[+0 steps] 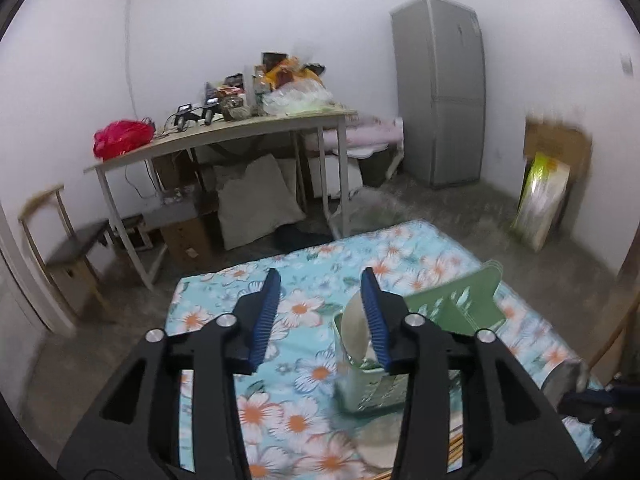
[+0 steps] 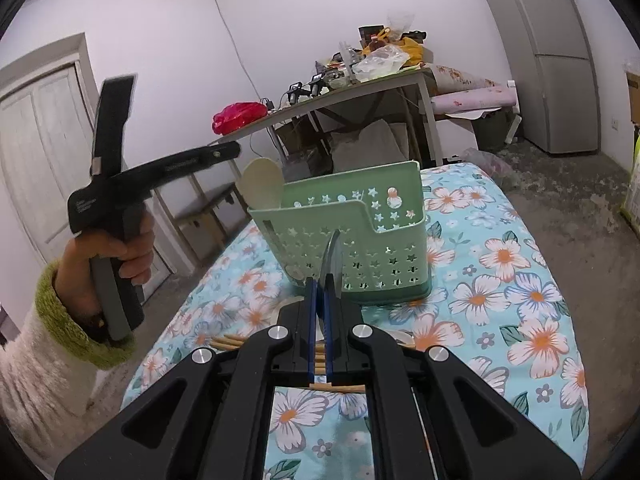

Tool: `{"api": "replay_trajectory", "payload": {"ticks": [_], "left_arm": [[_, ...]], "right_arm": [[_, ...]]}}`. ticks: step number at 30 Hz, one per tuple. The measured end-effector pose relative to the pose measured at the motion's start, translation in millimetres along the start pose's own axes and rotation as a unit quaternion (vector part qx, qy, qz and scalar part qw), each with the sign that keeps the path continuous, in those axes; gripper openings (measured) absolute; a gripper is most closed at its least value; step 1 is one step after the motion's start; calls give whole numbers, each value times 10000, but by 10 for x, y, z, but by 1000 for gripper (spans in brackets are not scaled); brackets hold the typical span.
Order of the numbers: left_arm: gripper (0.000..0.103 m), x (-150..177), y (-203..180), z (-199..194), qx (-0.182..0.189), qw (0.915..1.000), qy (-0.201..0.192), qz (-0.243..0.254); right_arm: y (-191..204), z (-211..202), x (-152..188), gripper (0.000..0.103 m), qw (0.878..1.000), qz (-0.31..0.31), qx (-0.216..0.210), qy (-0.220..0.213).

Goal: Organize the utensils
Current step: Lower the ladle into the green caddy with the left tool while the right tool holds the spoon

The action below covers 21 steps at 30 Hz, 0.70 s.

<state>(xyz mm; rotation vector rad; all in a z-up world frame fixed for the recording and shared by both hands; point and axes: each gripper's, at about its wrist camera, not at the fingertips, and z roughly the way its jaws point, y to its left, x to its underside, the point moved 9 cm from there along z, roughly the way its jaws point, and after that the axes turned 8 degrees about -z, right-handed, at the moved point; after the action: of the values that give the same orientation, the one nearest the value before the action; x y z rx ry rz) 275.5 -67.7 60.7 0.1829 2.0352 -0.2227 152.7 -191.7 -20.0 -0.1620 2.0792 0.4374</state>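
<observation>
A spoon [image 2: 334, 258], seemingly, is pinched in the right gripper [image 2: 320, 280].

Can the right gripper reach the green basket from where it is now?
Probably yes. The right gripper, shut on a spoon, points at the basket just ahead, with nothing between them. The left gripper is open and off to the side.

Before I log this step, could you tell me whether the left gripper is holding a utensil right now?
No. The left gripper stands open with only the floral cloth showing between its blue pads; the pale spoon already stands in the green caddy.
</observation>
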Motion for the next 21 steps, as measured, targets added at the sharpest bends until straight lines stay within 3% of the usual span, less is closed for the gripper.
{"api": "replay_trajectory", "payload": {"ticks": [6, 11, 16, 21], "left_arm": [[48, -1, 325, -302, 387, 9935, -304, -1025], [59, 177, 423, -528, 514, 9900, -300, -1282], [79, 530, 399, -657, 595, 9896, -61, -1308], [85, 917, 412, -736, 703, 9847, 205, -1582]], "right_arm": [[-75, -105, -126, 3, 9995, 217, -160, -149], [-112, -281, -415, 3, 9967, 370, -486, -543], [-139, -377, -802, 3, 9904, 416, -887, -971], [-222, -375, -1222, 3, 9819, 473, -1176, -1405]]}}
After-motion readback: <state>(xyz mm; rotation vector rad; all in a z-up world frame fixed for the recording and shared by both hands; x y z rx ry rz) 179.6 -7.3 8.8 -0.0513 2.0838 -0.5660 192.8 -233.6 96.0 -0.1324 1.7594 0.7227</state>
